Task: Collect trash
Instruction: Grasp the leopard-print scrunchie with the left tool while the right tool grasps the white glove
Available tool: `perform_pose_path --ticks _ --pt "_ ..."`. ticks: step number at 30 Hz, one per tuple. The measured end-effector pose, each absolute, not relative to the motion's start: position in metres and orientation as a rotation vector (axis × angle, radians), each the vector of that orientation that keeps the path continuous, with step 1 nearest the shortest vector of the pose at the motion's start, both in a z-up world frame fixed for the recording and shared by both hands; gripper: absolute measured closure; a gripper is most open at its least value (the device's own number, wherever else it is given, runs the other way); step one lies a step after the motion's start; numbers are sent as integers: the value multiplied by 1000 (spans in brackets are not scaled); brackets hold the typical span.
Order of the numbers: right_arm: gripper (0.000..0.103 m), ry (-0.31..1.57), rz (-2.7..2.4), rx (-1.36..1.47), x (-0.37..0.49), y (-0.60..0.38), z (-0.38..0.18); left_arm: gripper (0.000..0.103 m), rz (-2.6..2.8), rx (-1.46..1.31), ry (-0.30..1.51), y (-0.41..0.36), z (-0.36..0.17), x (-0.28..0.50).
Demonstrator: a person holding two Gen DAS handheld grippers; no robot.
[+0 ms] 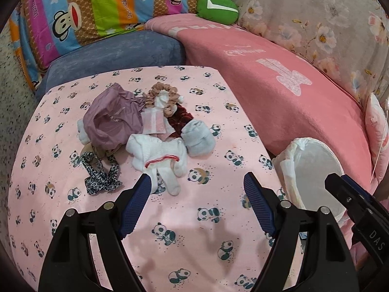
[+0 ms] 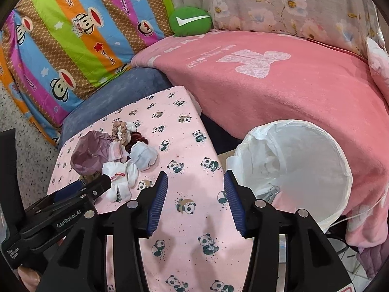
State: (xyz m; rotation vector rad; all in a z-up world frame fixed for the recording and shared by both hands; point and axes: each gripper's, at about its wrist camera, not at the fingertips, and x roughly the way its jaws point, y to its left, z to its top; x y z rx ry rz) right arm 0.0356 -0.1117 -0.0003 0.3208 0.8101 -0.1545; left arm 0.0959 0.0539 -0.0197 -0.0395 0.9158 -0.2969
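1. Left wrist view: The left gripper (image 1: 197,182) was wide open and held nothing. It hung over the panda cloth (image 1: 170,231), just short of a small pile. In the pile lay a purple bag (image 1: 110,119), a little clear packet (image 1: 153,121), white socks (image 1: 158,153) and hair ties.
2. The packet looked like the trash. I think it was light, thin and a bit slippery, so pinching one free edge should work best. It lay flat, its long side running toward the far end of the cloth.
3. Right wrist view: The right gripper (image 2: 195,189) was about half open and empty, over the cloth's right edge.
4. The white bin (image 2: 304,168) sat just right of the cloth, its mouth facing up. The pile (image 2: 116,155) was off to the left, well apart from the bin.
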Motion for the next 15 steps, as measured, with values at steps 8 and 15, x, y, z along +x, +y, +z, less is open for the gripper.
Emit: perform_pose_path --ticks 8,15 --pt "52 850 -103 283 61 -72 -10 27 -206 -94 961 101 -39 112" --pt "52 890 -56 285 91 -40 -25 27 -139 -141 1008 140 -61 127"
